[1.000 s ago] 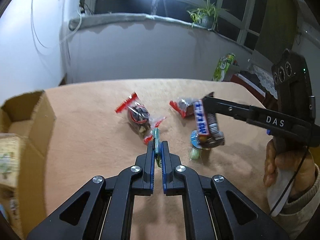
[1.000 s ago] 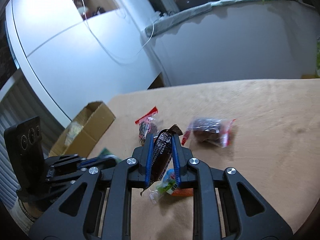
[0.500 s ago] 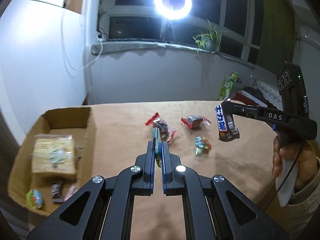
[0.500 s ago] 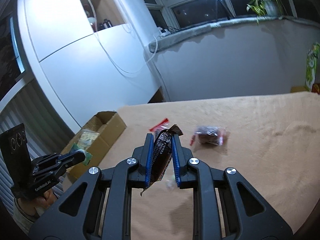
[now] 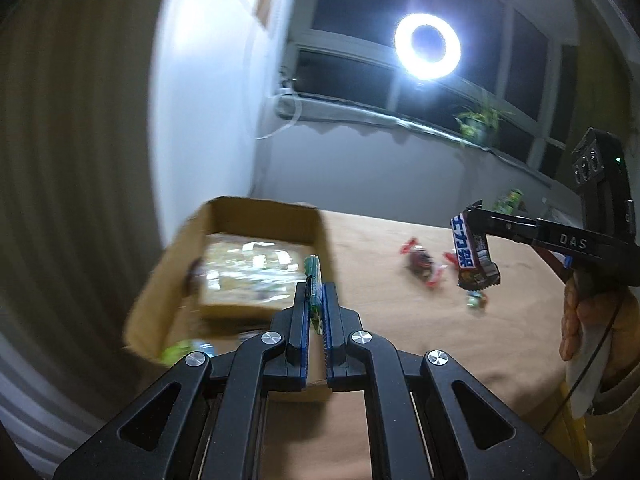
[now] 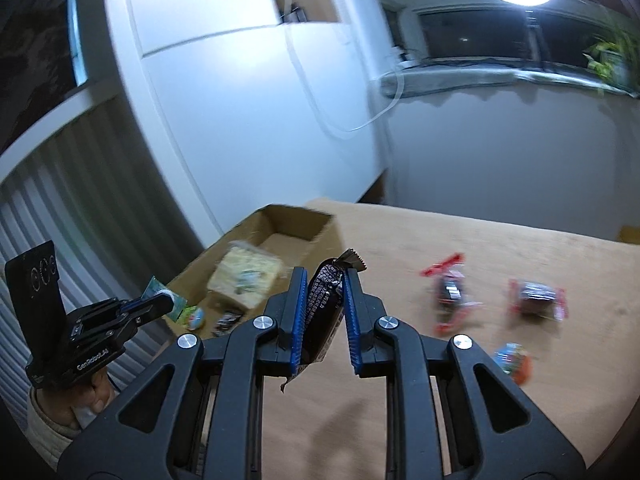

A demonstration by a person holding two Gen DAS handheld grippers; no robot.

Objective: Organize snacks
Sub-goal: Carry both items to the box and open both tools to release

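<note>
Left gripper [image 5: 315, 300] jaws clamped on a thin green packet [image 5: 313, 280], held edge-on just over the near right wall of the cardboard box [image 5: 264, 216]. Right gripper [image 6: 325, 292] jaws closed on a dark chocolate bar [image 6: 326, 300], in the air — over the bench [image 6: 500, 240], box beyond it. Box holds a pale wrapped block [image 6: 246, 276] plus small packs. Further out on the bench: two red-ended candies [image 6: 450, 294] [image 6: 538, 298] and a small blue-orange sweet [image 6: 514, 362], all loose and blurred.
</note>
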